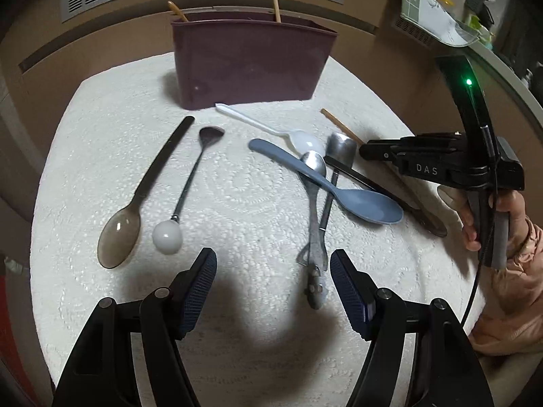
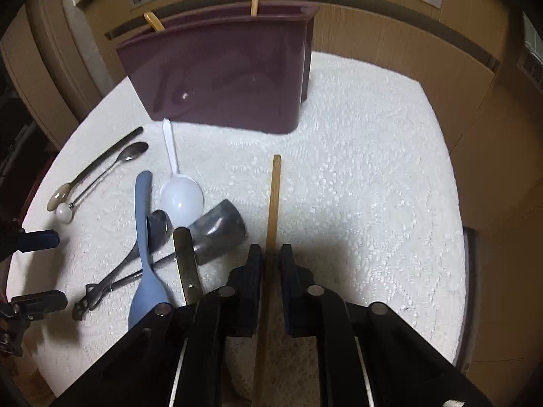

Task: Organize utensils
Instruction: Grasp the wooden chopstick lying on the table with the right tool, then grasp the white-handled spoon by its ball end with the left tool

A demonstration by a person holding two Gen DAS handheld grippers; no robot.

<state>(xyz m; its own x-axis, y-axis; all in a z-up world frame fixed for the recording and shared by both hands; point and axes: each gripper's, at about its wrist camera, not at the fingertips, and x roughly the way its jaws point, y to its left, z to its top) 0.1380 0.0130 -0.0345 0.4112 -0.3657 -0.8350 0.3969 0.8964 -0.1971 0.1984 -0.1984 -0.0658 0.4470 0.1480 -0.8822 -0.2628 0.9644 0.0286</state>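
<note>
Right tongs (image 2: pixel 270 257) are clamping a wooden stick (image 2: pixel 273 200) mid-bench, left tongs (image 1: pixel 273 271) are hanging apart and empty, only two handles are sitting in the maroon holder (image 2: pixel 224 68) at the back edge, spoons (image 1: pixel 325 183) still lying loose.

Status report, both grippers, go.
Right gripper shut on wooden stick. Left gripper open, empty, above cloth. Bin ahead, two sticks in it. Spoon pile lies left of the path.

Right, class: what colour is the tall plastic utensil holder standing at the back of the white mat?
Dark maroon plastic utensil holder; clearest in the right wrist view.
</note>
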